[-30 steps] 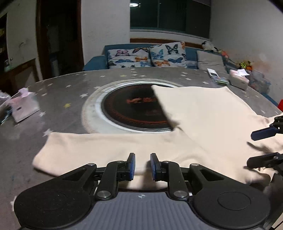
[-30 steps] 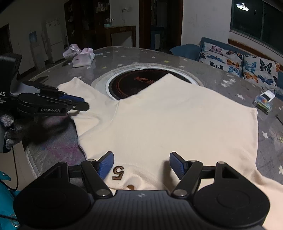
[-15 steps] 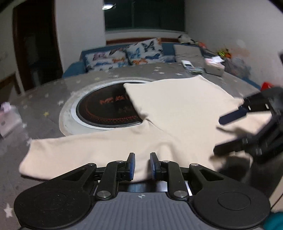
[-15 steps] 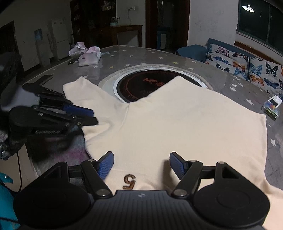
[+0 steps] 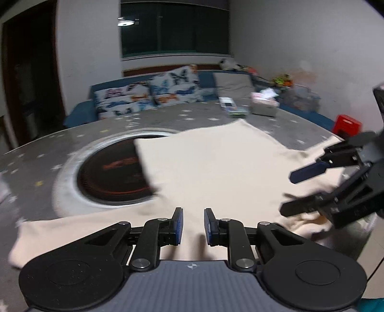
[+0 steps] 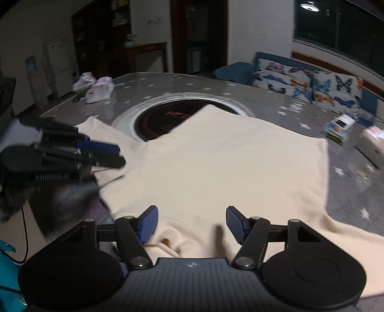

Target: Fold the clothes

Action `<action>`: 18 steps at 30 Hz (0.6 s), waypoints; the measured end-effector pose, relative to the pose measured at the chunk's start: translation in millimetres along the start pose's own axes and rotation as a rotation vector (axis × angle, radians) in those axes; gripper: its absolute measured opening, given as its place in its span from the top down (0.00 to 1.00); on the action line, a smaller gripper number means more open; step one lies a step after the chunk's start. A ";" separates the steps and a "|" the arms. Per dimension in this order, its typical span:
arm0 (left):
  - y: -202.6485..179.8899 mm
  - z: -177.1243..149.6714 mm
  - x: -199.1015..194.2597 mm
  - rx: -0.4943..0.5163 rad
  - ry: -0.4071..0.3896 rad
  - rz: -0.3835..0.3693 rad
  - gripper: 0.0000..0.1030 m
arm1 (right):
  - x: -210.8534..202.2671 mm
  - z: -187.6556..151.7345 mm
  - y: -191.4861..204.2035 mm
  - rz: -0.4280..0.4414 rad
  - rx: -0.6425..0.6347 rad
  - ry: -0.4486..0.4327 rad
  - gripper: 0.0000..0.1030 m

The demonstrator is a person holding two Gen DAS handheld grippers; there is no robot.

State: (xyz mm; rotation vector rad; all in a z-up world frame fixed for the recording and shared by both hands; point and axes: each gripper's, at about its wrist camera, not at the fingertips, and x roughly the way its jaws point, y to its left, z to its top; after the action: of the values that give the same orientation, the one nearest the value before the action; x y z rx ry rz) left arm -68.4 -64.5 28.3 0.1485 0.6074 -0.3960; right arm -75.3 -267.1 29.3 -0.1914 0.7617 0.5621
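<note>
With the left gripper narrowly parted and the right gripper wide, both empty above the cream sweatshirt lying spread on the starred table, folding looks barely begun: 0 folds visible.

White walls stand around a dark room. A blue sofa with butterfly cushions sits under a dark window. A round ceiling lamp glows.
</note>
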 end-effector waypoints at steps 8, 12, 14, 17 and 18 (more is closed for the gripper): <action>-14.9 -15.3 7.8 0.086 0.050 -0.030 0.78 | -12.4 -25.0 -5.4 -0.019 0.001 0.062 0.61; -13.3 -3.8 4.2 0.083 0.023 -0.021 0.78 | -28.7 -26.1 -12.7 -0.025 0.043 0.016 0.70; -16.7 4.5 6.2 0.070 0.004 -0.036 0.78 | -30.8 -25.9 -15.2 -0.026 0.057 0.003 0.75; -28.5 15.2 10.7 0.068 -0.016 -0.082 0.78 | -28.1 -27.9 -15.7 -0.015 0.061 0.014 0.80; -34.1 17.2 11.9 0.074 -0.021 -0.103 0.78 | -26.1 -29.6 -13.7 -0.007 0.051 0.027 0.81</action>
State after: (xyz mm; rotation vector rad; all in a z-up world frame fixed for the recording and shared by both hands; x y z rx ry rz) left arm -64.2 -103.8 34.7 0.1838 0.5815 -0.5197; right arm -100.8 -300.0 25.9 -0.1549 0.7999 0.5338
